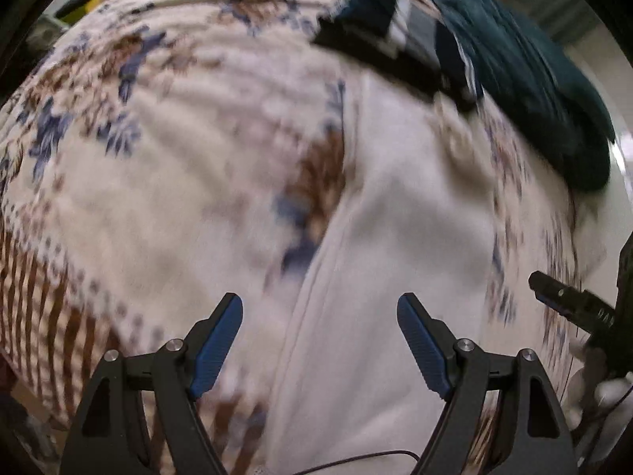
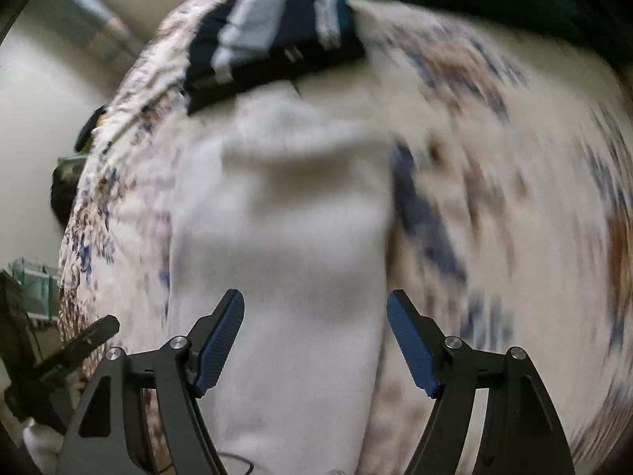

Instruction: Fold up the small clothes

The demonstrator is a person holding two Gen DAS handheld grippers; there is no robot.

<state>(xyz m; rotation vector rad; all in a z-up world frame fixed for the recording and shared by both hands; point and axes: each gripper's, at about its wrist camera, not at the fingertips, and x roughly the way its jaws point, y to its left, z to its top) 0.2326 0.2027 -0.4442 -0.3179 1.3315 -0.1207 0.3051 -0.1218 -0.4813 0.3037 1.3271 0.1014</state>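
Left wrist view has the left gripper (image 1: 319, 340) spread wide and empty above a white garment (image 1: 395, 213) that lies on a floral bedsheet (image 1: 158, 182); the right gripper (image 2: 315, 338) is equally wide and empty over the same white garment (image 2: 292, 237), and its dark fingers also show at the garment's right side in the left view (image 1: 569, 301). Both pictures are smeared by motion, so exactly what kind of garment it is — a small top or shorts — I cannot tell.

The chief risk, as I judge it, is pinching the bedsheet along with the garment: both are pale, soft and lie flush, and a low grab at the garment's edge would lift the sheet and drag the whole piece askew. A second risk is catching only the top layer where the garment shows a lengthwise crease (image 1: 316, 297), which would open it instead of folding it. Uneven grips by the two tools would give a crooked fold.

Beyond the garment's far end, touching or nearly touching it, sits a folded navy piece with pale stripes (image 2: 273, 35), and beside that a dark teal cloth pile (image 1: 526, 79). They crowd the far end, so a fold carried that way could land on them or push them. A thin dark cable (image 1: 356, 461) lies by the garment's near end — it could snag a finger.
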